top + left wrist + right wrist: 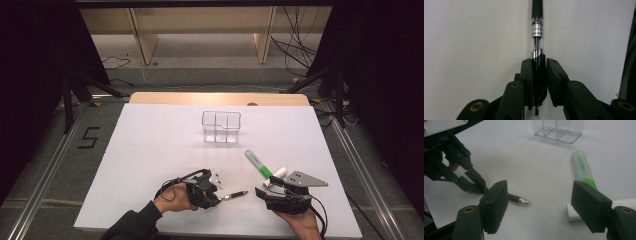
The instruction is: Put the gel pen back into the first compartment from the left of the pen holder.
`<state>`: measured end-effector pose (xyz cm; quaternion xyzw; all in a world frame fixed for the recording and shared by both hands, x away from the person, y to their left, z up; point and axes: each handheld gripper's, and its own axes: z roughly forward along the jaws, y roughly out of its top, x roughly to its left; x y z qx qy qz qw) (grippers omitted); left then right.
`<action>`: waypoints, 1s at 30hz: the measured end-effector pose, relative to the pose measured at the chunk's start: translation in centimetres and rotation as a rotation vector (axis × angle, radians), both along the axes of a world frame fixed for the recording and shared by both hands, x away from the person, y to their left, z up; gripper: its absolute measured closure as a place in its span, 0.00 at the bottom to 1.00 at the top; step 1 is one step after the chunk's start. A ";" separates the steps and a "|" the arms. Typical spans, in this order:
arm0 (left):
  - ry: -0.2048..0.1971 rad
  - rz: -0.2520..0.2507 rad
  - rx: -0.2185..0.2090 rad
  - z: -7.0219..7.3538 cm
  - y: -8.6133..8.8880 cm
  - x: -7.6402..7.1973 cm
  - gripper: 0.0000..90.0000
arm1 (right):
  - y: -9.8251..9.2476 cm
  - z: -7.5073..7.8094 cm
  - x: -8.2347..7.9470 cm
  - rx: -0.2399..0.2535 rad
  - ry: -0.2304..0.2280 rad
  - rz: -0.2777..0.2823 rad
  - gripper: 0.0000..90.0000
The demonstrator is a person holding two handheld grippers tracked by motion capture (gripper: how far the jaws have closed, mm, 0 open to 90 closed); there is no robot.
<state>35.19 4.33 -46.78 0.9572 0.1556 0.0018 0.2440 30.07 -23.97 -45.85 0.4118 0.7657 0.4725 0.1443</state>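
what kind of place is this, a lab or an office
Most likely a lab set up for recording: a white table ringed by black curtains, tripod legs and loose cables on the floor, and a floor mark.

Divided container (221, 127) sits mid-tabletop (150, 150), toward the far edge. Marker (258, 164) lies nearer, right of centre, with a white tube (278, 174) touching its near end. Pen (233, 195) lies by the near edge, between left gripper (216, 196) and right gripper (261, 190).
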 end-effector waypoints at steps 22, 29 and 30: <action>-0.068 0.205 -0.359 1.3 3.2 1.0 0.84 | 1.8 0.0 0.3 0.130 0.060 0.051 0.34; -0.111 0.256 -0.456 1.3 3.8 0.3 0.84 | 2.8 0.4 1.1 0.205 0.085 0.059 0.36; -0.115 0.261 -0.467 1.3 3.9 0.3 0.84 | 3.0 0.5 1.3 0.219 0.088 0.061 0.36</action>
